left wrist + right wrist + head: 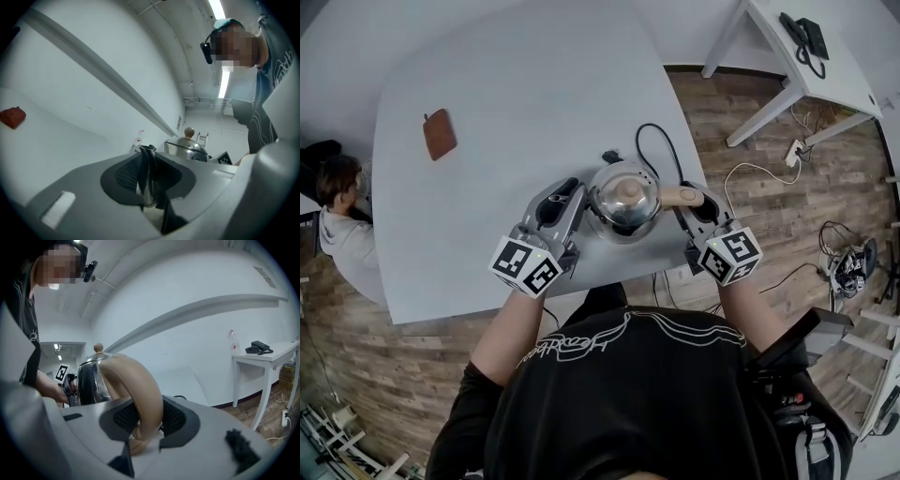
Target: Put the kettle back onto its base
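Observation:
A shiny steel kettle (623, 204) with a wooden lid knob stands on the white table (506, 94) near its front edge. The base is not visible; only a black cord (661, 142) loops out behind the kettle. My left gripper (579, 202) is at the kettle's left side. In the left gripper view the left gripper (147, 164) is shut on a thin shiny part, seemingly the spout (149, 190), with the lid (187, 145) beyond. My right gripper (692, 199) is on the tan handle (682, 197). In the right gripper view the right gripper (143, 420) pads press that handle (140, 390).
A small brown pad (439, 134) lies at the table's far left. A person (337, 216) sits past the table's left edge. To the right stands a white desk (820, 89) with a phone (806, 37), and cables lie on the wooden floor.

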`<state>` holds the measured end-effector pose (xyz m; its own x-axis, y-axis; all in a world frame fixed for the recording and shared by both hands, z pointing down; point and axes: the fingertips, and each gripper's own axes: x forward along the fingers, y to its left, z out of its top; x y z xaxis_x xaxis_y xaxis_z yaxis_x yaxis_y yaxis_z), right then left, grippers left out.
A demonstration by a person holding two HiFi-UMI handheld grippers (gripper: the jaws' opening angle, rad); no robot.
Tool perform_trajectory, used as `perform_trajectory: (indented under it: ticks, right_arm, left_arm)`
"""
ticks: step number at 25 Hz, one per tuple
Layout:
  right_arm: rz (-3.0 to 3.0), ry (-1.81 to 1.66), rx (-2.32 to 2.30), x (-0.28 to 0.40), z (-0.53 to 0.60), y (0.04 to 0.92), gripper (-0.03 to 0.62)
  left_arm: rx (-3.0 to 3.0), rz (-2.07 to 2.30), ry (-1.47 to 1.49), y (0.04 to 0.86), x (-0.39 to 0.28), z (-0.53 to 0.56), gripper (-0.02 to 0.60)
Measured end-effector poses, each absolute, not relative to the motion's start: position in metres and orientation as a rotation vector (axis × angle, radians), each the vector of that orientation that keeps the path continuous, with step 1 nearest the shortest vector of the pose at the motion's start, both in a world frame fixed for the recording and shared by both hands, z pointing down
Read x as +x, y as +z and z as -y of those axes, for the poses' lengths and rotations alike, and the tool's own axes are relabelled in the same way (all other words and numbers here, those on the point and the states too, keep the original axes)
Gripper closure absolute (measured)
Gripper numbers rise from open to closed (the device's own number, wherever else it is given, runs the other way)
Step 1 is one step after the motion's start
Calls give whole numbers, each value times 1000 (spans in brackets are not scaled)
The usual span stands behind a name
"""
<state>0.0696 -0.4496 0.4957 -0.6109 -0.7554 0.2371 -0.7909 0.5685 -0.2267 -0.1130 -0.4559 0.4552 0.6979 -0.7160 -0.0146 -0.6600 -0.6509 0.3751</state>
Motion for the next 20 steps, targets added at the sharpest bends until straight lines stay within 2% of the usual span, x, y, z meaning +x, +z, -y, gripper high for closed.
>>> perform_trajectory:
  ticks: [4, 7, 9, 16, 20]
  right_arm:
    - [2680, 537, 1329, 71, 455, 497, 481]
    - [2683, 556, 1366, 74, 445, 495, 424]
    - [2684, 549, 1381, 75, 436, 494, 410]
    - [2642, 610, 1432, 89, 401, 493, 407]
    - [2644, 596, 1386, 88, 372, 478, 407]
  left_arm:
    - [2503, 1084, -257, 456, -114, 463, 516]
    - [2468, 1115, -307, 456, -123, 458, 423]
    - [2446, 1142, -324, 456, -132, 451, 402]
    - [2366, 1200, -330, 465, -153, 414, 400]
    - [2403, 1221, -280, 458, -147, 380, 434]
